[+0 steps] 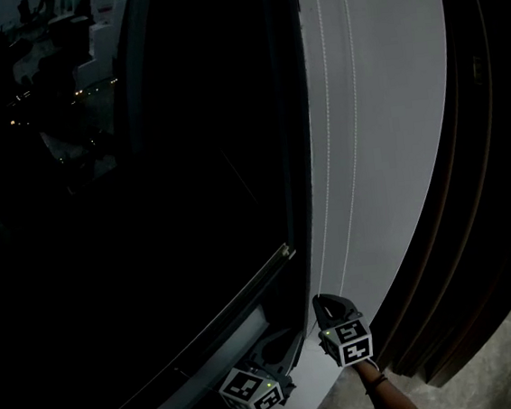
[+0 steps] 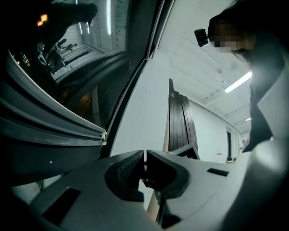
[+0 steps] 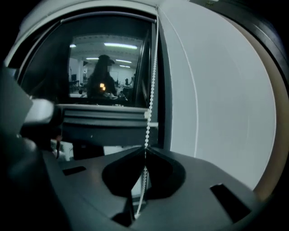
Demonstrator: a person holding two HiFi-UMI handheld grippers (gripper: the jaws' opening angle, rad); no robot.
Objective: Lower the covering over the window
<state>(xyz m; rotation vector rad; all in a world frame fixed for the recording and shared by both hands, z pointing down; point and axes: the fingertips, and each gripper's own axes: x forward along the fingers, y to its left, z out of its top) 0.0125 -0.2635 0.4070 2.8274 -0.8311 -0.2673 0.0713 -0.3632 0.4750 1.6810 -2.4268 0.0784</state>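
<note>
Firstly, window (image 1: 147,210): dark pane, fills most of the head view. White wall (image 1: 394,139): beside it, to the right. Covering: its grey bottom rail (image 3: 108,113) sits low across the pane; how much drop remains is unclear. Probably a light, stiff bar, best left alone and driven by its cord. Right gripper (image 3: 144,151): fingers closed on bead chain (image 3: 149,99), low on the strand. Left gripper (image 2: 144,155): fingers closed; any strand between them not discernible. Bead chain: thin, limp, slippery-looking, likely to snap if jerked; pinch between beads, pull steadily downward.
</note>
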